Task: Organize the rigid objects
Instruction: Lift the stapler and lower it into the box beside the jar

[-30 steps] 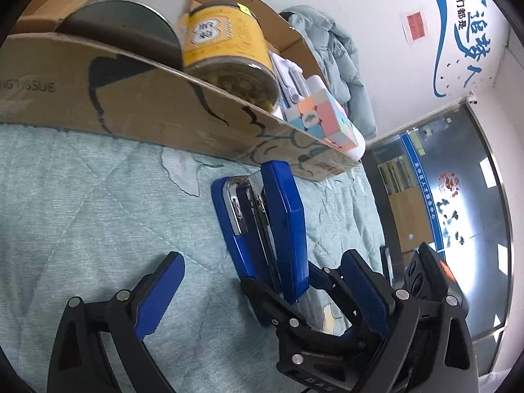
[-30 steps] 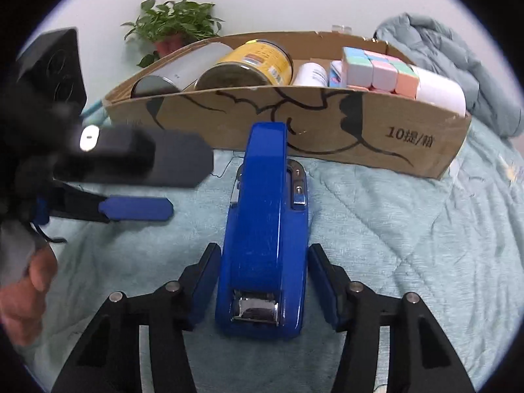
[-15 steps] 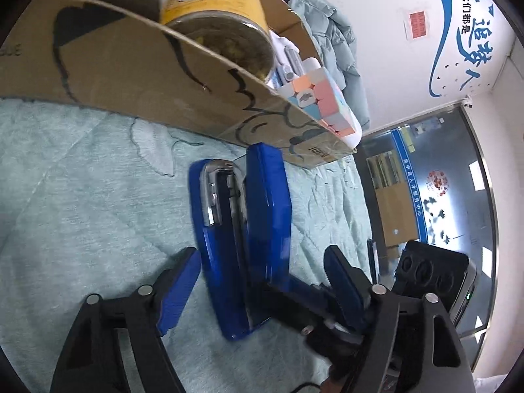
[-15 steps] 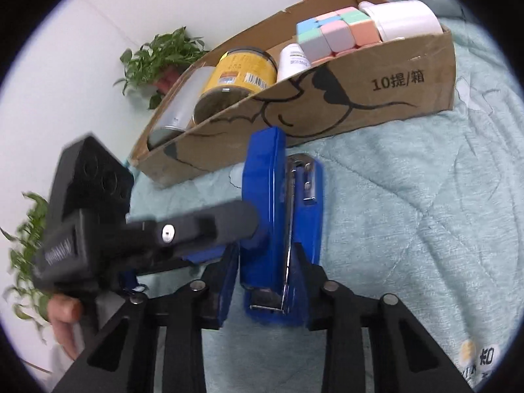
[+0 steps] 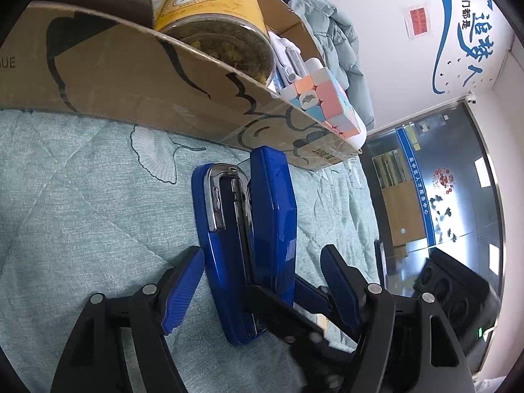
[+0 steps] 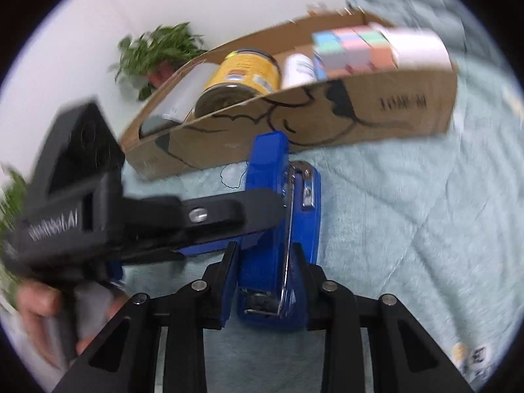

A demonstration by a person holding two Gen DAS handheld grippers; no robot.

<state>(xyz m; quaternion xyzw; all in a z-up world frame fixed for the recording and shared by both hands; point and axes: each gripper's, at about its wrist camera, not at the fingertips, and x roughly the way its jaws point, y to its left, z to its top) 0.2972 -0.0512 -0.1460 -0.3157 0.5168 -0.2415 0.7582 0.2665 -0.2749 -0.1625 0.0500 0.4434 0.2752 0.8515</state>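
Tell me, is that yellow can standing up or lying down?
Lying down. The yellow can rests on its side in the box, its round end facing outward.

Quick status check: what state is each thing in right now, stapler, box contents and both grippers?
Stapler: on its side on the quilt, outside the box.
Right gripper: jaws shut on the stapler.
Left gripper: jaws astride the stapler, grip unclear.
Cardboard box: open-topped.
Yellow can: lying in box.
Puzzle cube: in box.

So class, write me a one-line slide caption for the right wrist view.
Right gripper clamps a blue stapler on its side before the cardboard box; the left gripper straddles it.
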